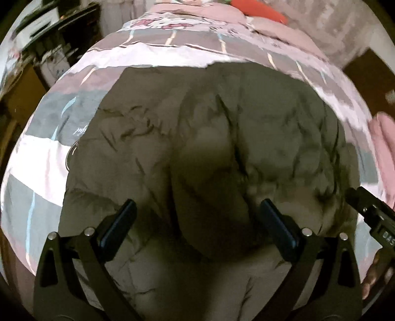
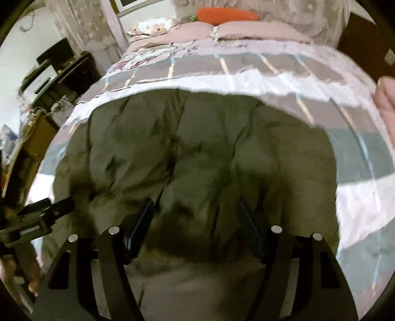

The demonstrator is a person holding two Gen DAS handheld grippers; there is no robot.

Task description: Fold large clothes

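A large olive-green padded jacket lies spread on the bed and fills most of the left wrist view. It also fills the right wrist view. My left gripper is open just above the jacket, its fingers apart with a puffy fold between them. My right gripper is open too, over the near part of the jacket. The right gripper shows at the right edge of the left wrist view. The left gripper shows at the left edge of the right wrist view.
The bed has a pink, grey and white checked cover. Pink pillows and an orange carrot-shaped cushion lie at its head. A dark desk with clutter stands to the left. A pink cloth lies at the right.
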